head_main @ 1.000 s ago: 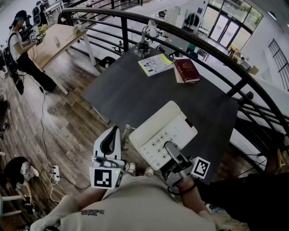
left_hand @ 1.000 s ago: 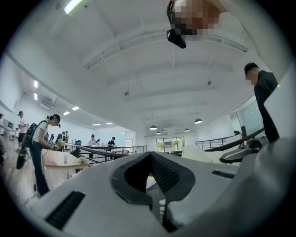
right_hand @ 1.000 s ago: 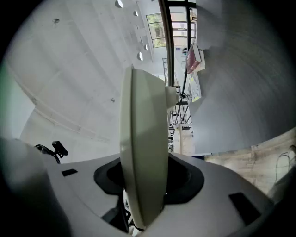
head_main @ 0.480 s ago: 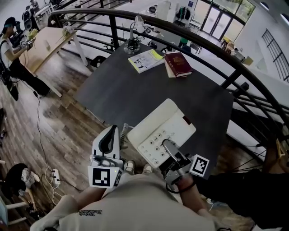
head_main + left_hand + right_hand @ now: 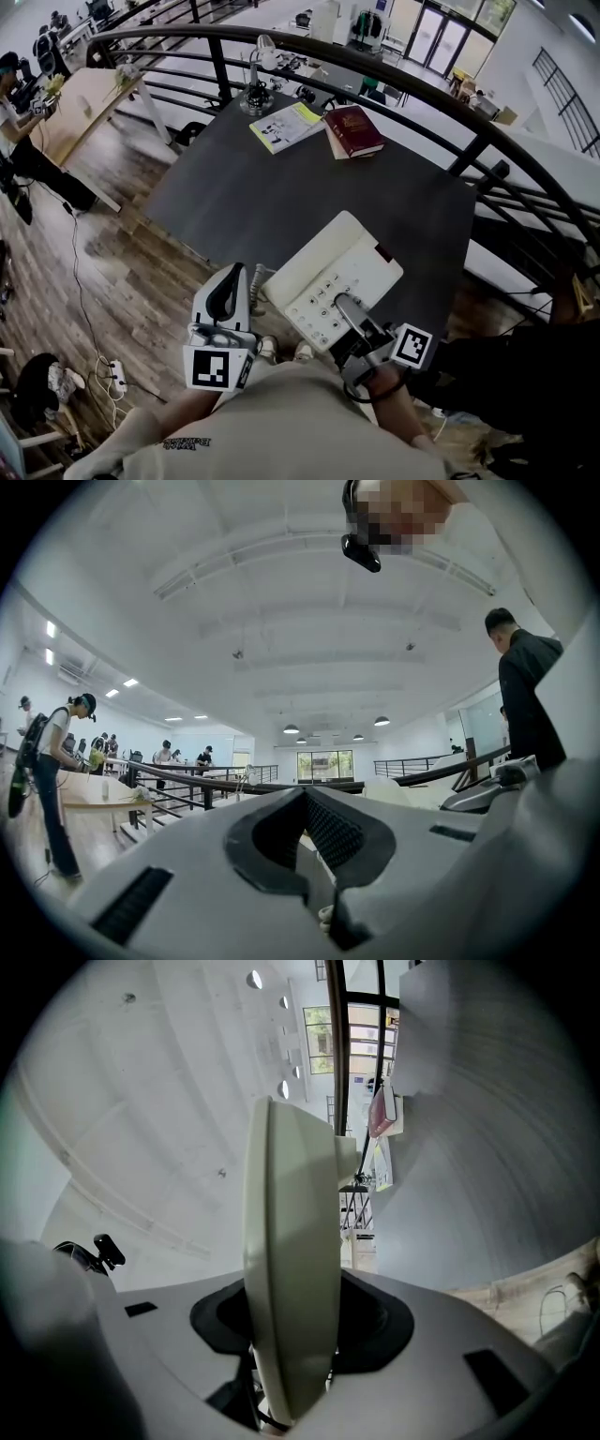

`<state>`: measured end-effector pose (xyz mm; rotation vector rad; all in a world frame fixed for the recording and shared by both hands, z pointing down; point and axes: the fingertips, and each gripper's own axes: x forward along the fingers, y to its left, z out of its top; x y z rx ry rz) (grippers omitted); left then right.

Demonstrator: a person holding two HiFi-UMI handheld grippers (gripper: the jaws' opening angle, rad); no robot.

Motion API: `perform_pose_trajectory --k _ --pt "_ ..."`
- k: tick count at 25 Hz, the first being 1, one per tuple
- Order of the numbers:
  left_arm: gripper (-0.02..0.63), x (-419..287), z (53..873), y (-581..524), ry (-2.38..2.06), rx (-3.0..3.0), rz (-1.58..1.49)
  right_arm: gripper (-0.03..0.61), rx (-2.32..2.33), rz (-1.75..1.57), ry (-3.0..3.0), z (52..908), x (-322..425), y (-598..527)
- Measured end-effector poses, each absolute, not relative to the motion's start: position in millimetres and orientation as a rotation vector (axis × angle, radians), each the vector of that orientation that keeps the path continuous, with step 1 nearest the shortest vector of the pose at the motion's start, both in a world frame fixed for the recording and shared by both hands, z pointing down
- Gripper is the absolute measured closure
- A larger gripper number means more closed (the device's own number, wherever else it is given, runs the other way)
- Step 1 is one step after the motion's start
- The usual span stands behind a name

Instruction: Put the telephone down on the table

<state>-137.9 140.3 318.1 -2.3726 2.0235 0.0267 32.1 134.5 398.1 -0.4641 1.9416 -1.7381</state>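
Your right gripper (image 5: 349, 309) was clamped on the near edge of the telephone (image 5: 328, 267). Its own view showed the cream casing edge-on between the pads. Your left gripper (image 5: 228, 286) was closed with nothing visible in it. It rode just left of the phone, beside what looked like the coiled cord (image 5: 258, 281).

Change over the last second was small. You eased both hands and the phone a little forward toward the table (image 5: 272, 197) and slightly down. The hold was the same as before.

The phone sat over the table's near edge, keypad up, well apart from the red book (image 5: 354, 129) and the open booklet (image 5: 286, 125) at the far side. I couldn't tell whether its base touched the top yet.

My read was that you were still lowering, not placed. You needed to get the base flat and fully on the table before opening the right jaws. Released that close to the near edge, it could tip off toward you.
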Motion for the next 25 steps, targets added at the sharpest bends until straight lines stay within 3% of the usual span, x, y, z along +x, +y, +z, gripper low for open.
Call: perform_pose_trajectory --k 25 --pt "0.611 -43.6 305.1 109.0 1.928 -2.391 0.032 0.394 -0.53 -1.644 1.903 398.3 121.3 92.8"
